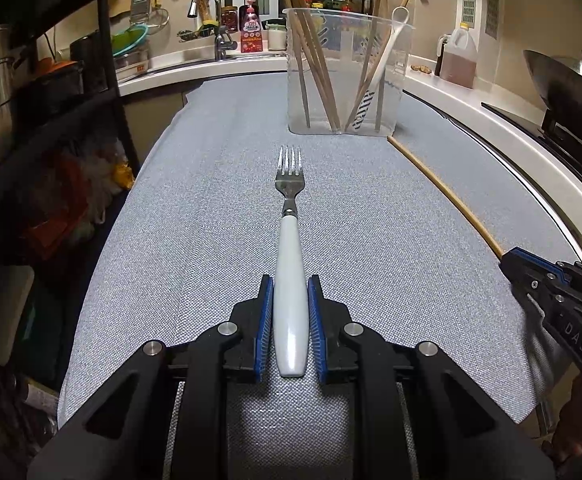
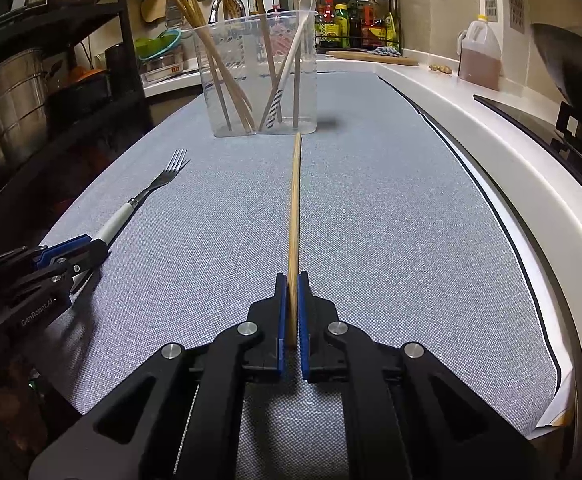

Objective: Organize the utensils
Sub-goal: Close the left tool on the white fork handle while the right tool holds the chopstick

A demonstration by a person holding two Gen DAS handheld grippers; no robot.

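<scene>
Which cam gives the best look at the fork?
Left wrist: the fork runs up the frame's centre, white handle between the left gripper jaws, tines clear. Right wrist shows it small and oblique at left, handle end hidden by that gripper.

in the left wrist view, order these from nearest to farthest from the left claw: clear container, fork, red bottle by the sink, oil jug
1. fork: its white handle sits between the left claw pads, tines pointing away.
2. clear container: straight ahead on the grey cloth, slightly right, holding chopsticks and a white spoon.
3. oil jug on the right counter and red bottle beside the sink at back left: too close to call.
</scene>
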